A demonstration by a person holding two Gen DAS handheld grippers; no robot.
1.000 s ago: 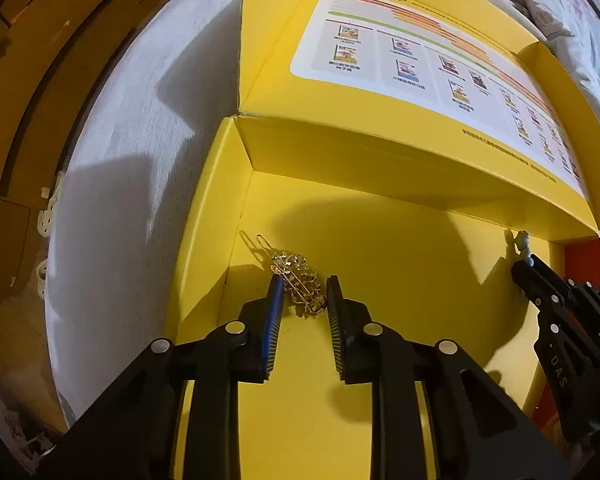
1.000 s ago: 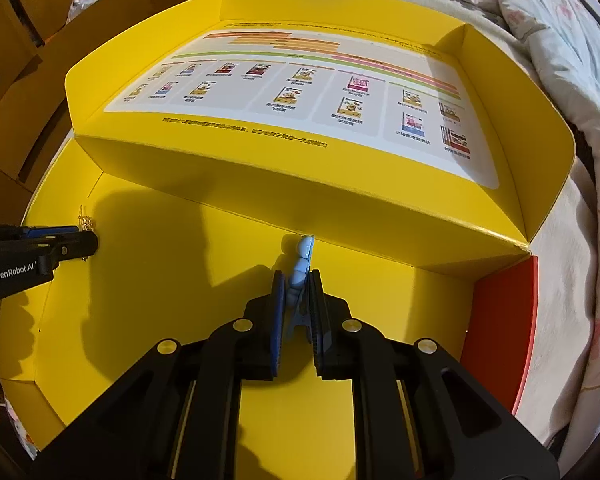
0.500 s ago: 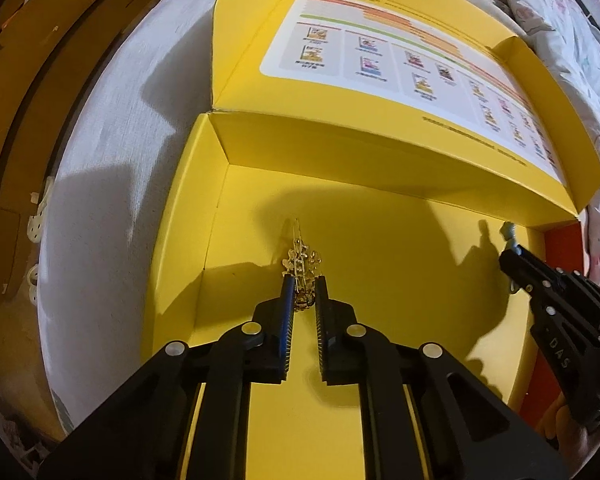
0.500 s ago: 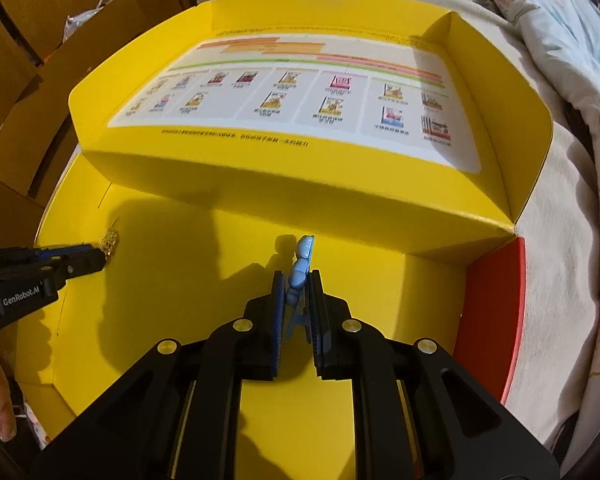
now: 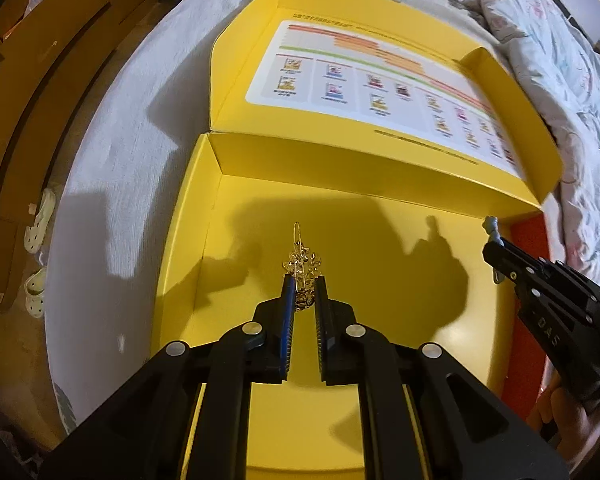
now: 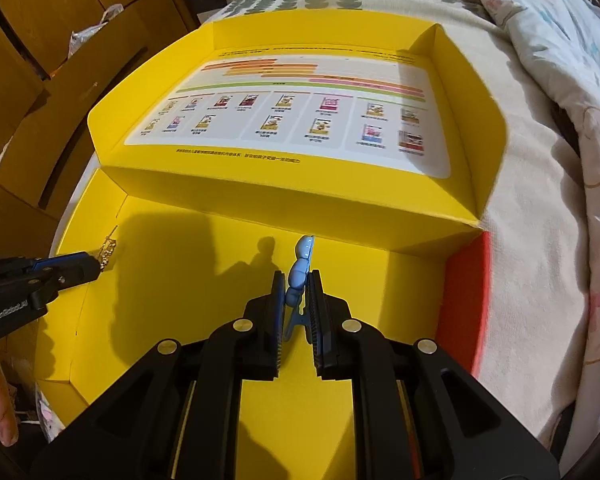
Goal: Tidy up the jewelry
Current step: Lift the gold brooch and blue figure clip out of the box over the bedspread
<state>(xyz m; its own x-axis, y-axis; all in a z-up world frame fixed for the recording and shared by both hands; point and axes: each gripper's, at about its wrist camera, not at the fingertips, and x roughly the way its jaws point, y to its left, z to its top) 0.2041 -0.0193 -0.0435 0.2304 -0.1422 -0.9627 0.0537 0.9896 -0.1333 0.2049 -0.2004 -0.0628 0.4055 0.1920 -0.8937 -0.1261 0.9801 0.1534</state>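
Observation:
My left gripper (image 5: 303, 285) is shut on a gold ornate hair clip (image 5: 301, 268) and holds it above the floor of the yellow box (image 5: 380, 248), near the left side. My right gripper (image 6: 297, 280) is shut on a light blue hair clip (image 6: 300, 268), held above the box floor (image 6: 180, 280) near the back wall. In the right wrist view the left gripper (image 6: 100, 260) shows at far left with the gold clip (image 6: 108, 252). In the left wrist view the right gripper (image 5: 494, 248) shows at far right with the blue clip (image 5: 493, 230).
The box's open lid (image 5: 380, 80) with a printed sheet lies behind it on the grey bedspread (image 5: 120, 160). A red outer wall (image 6: 464, 292) borders the box on the right. A rumpled quilt (image 6: 560, 80) lies right. Wooden furniture (image 5: 40, 60) stands left.
My left gripper closed on the gold clip and lifted it off the box floor. Both grippers rose and pulled back from the box; the right one kept its hold on the blue clip.

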